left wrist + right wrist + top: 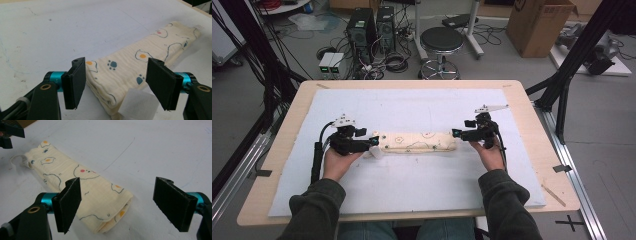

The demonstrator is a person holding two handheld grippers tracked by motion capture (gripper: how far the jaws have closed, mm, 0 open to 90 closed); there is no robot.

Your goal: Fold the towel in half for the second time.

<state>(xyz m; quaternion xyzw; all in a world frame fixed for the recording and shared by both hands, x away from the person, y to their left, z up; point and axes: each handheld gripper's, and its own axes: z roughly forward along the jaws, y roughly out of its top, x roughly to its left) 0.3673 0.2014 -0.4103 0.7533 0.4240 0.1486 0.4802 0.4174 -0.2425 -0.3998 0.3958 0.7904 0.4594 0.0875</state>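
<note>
cream crinkled muslin cloth (140, 65), folded long; paper tag (138, 104).

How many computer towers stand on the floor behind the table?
2. One computer tower stands on the floor beyond the table's far edge, left of the round stool. The second tower stands directly beside it on the right. Others may be hidden.
</note>
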